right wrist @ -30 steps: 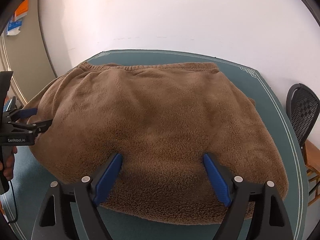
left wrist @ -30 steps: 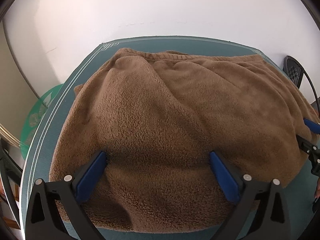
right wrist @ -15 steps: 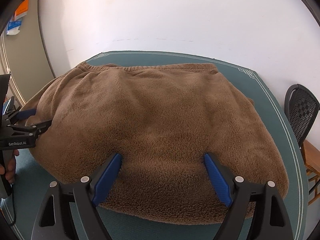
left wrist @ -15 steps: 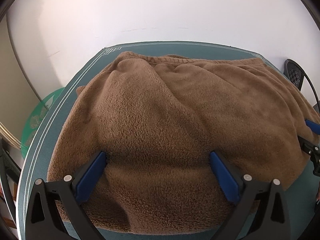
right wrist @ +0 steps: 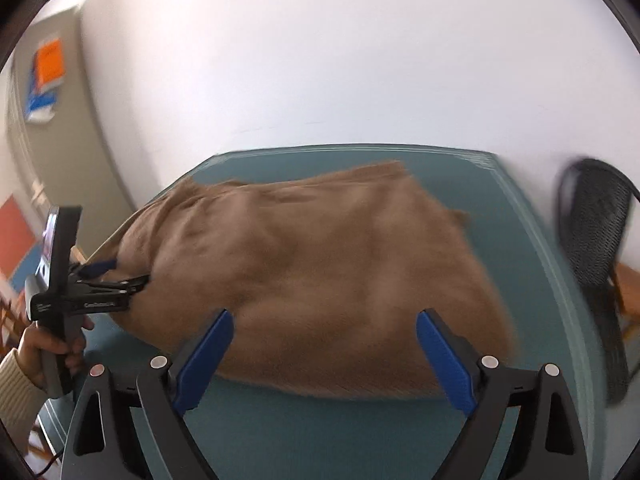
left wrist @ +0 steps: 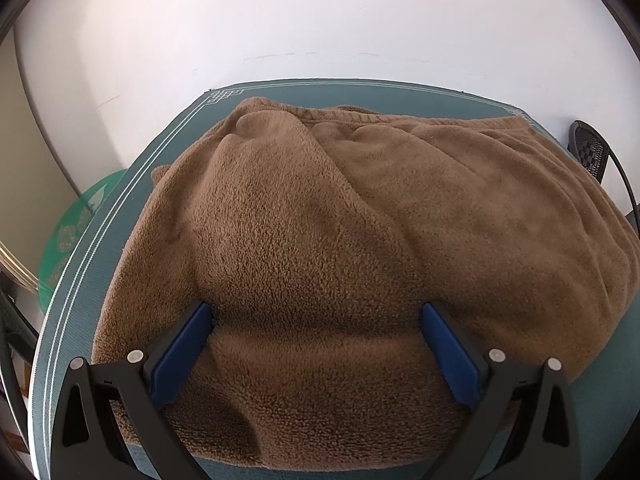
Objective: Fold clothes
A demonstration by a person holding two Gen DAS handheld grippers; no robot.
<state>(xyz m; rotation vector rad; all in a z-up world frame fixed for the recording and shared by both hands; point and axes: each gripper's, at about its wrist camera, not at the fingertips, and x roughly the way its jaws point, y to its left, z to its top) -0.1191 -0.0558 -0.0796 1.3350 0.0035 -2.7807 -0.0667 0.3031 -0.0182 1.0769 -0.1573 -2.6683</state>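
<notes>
Bottom of the right wrist view: right gripper (right wrist: 324, 356) jaws wide apart and they've just been opening further. Blue pads (right wrist: 206, 354) sit above the near hem of the brown fleece garment (right wrist: 320, 264), not pressing it; bare teal table (right wrist: 304, 432) shows under and between the fingers. Frame is motion-blurred.

Lower left of that view: a hand (right wrist: 44, 354) in a cream knit sleeve (right wrist: 14, 396) holds the left gripper's handle. That gripper reaches in to the garment's left edge.

Bottom of the left wrist view: left gripper (left wrist: 316, 344) jaws spread wide, blue pads (left wrist: 182, 354) resting against the fleece (left wrist: 340, 240) on either side of a broad stretch of it. Not clamped as far as I can tell, fabric just runs between and under them.

Mid frame, both views: garment lies spread over most of the table top (left wrist: 132, 208), bunched into a ridge running from lower centre to the upper left of the left view. Ribbed hem along the far edge.

Further out: green plastic basket (left wrist: 76, 232) off the table's left side; black mesh chair (right wrist: 596, 248) at right; white wall (right wrist: 340, 60) behind. Orange and blue papers (right wrist: 46, 76) on a door, upper left of the right view.
</notes>
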